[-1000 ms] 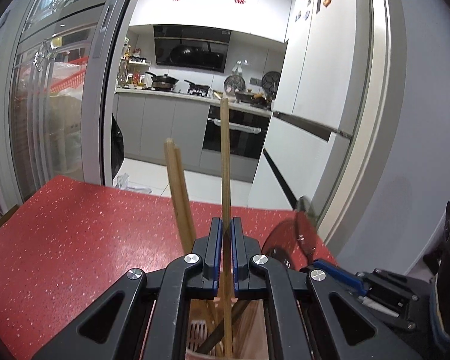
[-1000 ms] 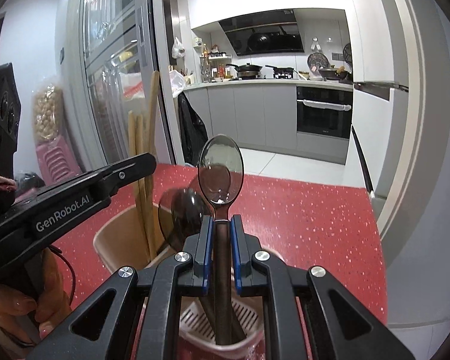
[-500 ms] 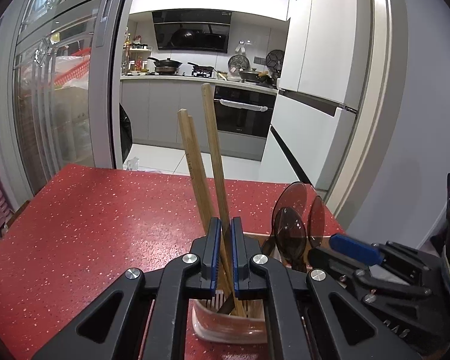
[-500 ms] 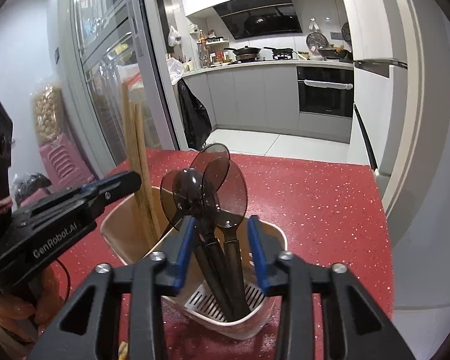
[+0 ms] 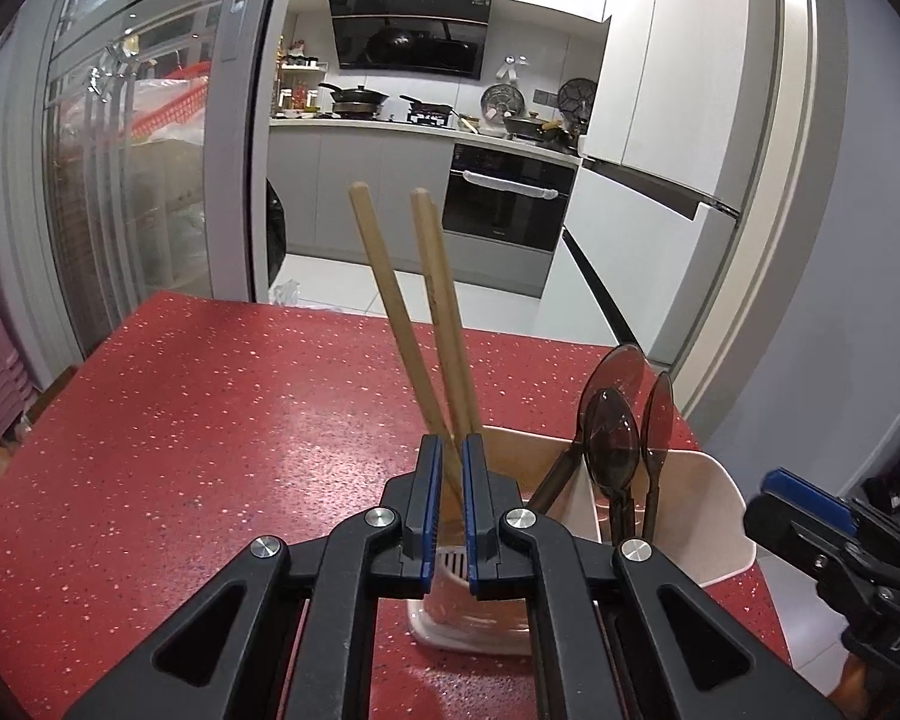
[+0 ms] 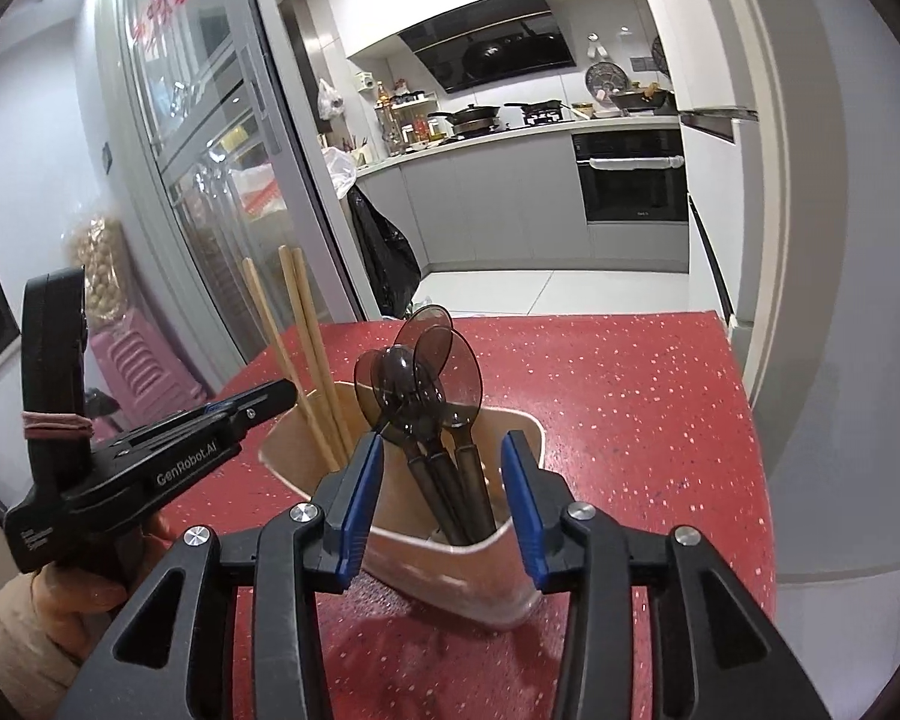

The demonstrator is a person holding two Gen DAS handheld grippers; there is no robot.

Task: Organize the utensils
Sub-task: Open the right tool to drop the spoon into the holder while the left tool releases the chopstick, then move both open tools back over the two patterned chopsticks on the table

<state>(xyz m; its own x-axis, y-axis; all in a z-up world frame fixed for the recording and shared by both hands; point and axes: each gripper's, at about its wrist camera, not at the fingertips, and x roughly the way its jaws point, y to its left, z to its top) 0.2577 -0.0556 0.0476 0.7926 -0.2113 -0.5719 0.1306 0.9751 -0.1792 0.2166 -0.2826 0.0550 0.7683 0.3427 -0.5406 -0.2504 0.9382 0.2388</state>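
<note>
A beige two-compartment utensil holder [image 5: 708, 510] [image 6: 528, 420] stands on the red speckled table [image 5: 210, 420]. Three wooden chopsticks [image 5: 444, 312] [image 6: 312, 348] lean in its left compartment. My left gripper [image 5: 448, 450] [image 6: 273, 399] is shut on the lower part of the leftmost chopstick [image 5: 384, 288], just above the rim. Several dark translucent spoons [image 5: 609, 438] [image 6: 426, 372] stand in the other compartment. My right gripper [image 6: 444, 456] is opening, its pads on either side of the spoon handles without touching them. One of its fingers [image 5: 792, 492] shows at the right edge.
The table ends at a far edge [image 6: 570, 318] and a right edge [image 6: 750, 420] beside a white wall. A glass sliding door [image 5: 120, 180] stands on the left, with a kitchen beyond. A person's hand in a cream sleeve [image 6: 60, 600] holds the left gripper.
My right gripper opened, let go of the spoon and drew back; the spoon now stands with the others. The left gripper's chopstick sank into the holder and tilted left.
</note>
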